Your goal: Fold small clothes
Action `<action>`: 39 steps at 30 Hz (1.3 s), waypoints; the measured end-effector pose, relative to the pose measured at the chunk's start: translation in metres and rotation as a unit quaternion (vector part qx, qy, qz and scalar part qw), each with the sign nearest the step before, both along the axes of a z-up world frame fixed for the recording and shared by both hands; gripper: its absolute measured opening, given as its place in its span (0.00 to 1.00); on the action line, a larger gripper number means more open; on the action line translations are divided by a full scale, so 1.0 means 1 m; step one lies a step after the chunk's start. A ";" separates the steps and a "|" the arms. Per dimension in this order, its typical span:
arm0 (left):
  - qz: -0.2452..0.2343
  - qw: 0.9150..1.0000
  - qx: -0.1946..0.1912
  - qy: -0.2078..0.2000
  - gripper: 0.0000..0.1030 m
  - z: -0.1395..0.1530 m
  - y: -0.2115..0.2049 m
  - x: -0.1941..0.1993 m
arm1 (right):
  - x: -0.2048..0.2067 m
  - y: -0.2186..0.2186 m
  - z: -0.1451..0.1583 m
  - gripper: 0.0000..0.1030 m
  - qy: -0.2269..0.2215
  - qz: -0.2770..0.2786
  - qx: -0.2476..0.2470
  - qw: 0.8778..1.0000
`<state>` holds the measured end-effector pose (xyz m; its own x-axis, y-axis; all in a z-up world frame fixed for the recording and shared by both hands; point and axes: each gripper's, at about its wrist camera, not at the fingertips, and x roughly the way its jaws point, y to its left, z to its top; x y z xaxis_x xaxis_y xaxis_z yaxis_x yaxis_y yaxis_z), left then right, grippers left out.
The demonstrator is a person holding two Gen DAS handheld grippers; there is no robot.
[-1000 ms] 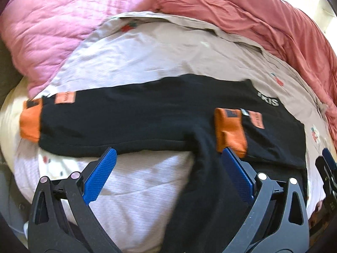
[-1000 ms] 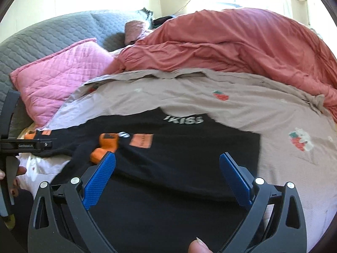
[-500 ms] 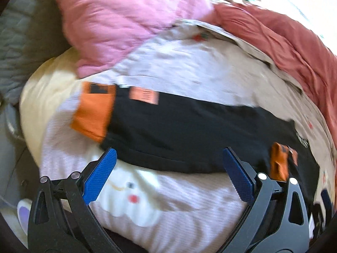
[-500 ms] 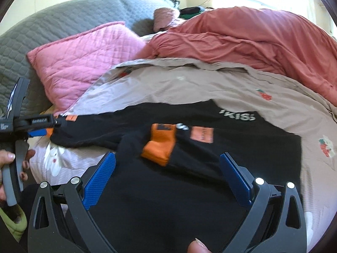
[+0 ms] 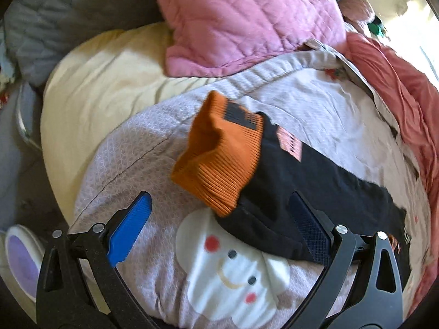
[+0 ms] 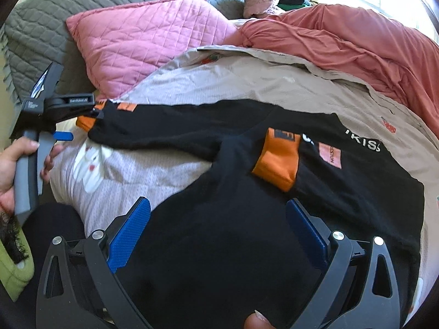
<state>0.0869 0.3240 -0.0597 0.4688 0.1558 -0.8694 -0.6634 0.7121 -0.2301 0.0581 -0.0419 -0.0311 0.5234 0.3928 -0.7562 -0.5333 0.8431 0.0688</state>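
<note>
Black sweatshirt [image 6: 225,205] lies flat on the printed bedsheet [image 6: 247,82], which I'll use as the landmark: body at the sheet's near edge, one sleeve [image 6: 170,126] stretched along its long axis toward the pink pillow [image 6: 142,38]. That sleeve's orange cuff [image 5: 219,153] points at the pillow end. Other cuff [image 6: 278,159] is folded in over the chest. My left gripper [image 5: 219,219] is spread wide, low over the outstretched cuff, holding nothing; the person's hand [image 6: 16,164] grips its handle. My right gripper [image 6: 219,219] is also spread, hovering above the body, empty.
</note>
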 end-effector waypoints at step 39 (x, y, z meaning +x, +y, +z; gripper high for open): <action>-0.420 0.904 -0.034 -0.071 0.12 0.008 -0.316 0.054 | 0.060 -0.251 -0.003 0.95 0.039 -0.328 0.110 0.937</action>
